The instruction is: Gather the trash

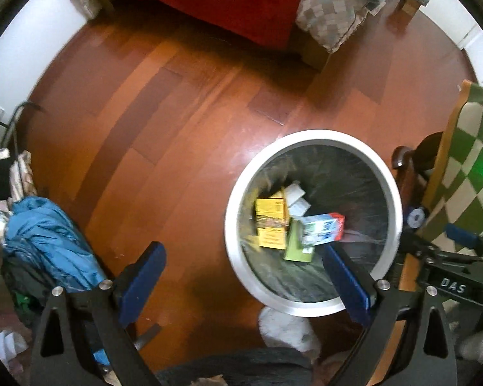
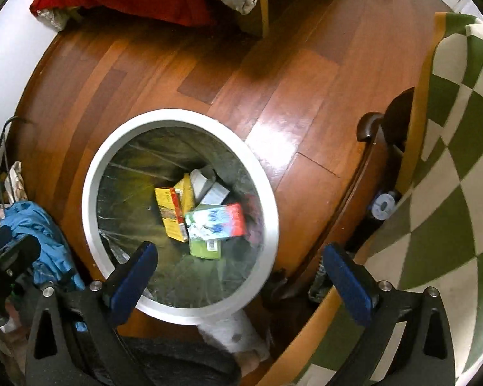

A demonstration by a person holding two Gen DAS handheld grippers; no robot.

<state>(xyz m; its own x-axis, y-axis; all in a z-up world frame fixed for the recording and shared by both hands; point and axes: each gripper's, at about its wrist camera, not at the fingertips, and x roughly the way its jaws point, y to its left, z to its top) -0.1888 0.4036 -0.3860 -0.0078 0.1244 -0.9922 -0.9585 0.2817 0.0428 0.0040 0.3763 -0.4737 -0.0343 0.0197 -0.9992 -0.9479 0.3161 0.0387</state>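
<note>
Wooden floor (image 1: 177,103) below; both grippers, left gripper (image 1: 244,276) and right gripper (image 2: 238,276), gape empty over white round lined bin (image 2: 95,160) holding cartons (image 2: 215,225), drop step looks done, next needs fresh trash.

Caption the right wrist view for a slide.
Open right gripper above the white trash bin, cartons lying inside.

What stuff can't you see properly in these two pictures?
- Words on the yellow box in the trash bin: blurred, both views.
- Green box: mostly covered by the red-and-white carton, right wrist view.
- White lump by the bin: blurred, cut off by dark cloth, left wrist view.
- Blue cloth pile: contents hidden underneath.
</note>
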